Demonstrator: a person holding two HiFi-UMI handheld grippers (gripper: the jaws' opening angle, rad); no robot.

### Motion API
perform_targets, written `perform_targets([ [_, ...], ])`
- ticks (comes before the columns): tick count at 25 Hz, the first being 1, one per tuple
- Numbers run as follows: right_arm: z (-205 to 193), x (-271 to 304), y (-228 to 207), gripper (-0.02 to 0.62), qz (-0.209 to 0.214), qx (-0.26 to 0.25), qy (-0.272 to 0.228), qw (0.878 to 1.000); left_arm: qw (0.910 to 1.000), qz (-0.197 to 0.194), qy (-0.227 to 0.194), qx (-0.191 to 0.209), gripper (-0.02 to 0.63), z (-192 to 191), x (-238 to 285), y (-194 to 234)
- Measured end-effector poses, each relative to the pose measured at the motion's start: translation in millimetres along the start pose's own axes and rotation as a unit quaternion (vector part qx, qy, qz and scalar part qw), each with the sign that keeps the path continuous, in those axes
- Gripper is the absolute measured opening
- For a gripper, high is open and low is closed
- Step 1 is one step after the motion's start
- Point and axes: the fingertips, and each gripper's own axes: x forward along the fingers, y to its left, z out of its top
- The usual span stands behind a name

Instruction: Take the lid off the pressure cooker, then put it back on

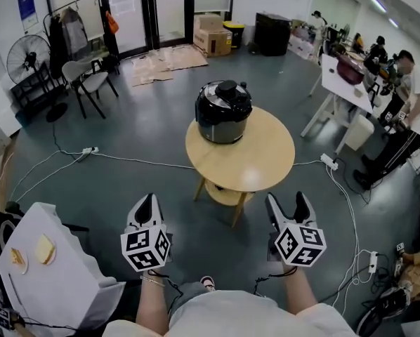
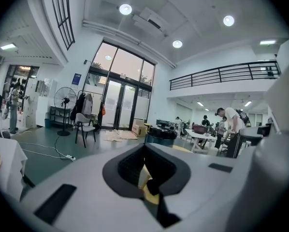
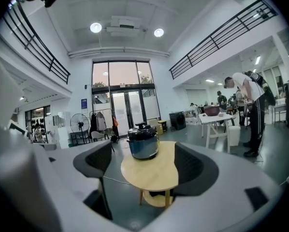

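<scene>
The black and silver pressure cooker (image 1: 223,112), its black lid (image 1: 225,93) on, stands at the far left of the round pale wooden table (image 1: 259,166). Nearer, the left gripper (image 1: 146,203) is clenched on nothing and the right gripper (image 1: 286,203) is released; print on the far blue wall sign (image 1: 26,9) is too small to read

No legible txt or labels.

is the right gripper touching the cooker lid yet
Apart. Head view shows bare floor between the right gripper and the lid on the pressure cooker.
</scene>
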Motion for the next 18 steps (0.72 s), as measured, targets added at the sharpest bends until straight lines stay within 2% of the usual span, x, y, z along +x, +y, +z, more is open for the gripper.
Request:
perform_targets([
  [9,3,53,6,0.411,-0.009,0.002,0.004,1.0,0.9999,-0.01,0.013,0.005,-0.011,3,51,17],
  [18,-9,81,-13,0.411,-0.026,0.013,0.024,0.999,0.9988,-0.032,0.035,0.011,-0.011,-8,95,0],
])
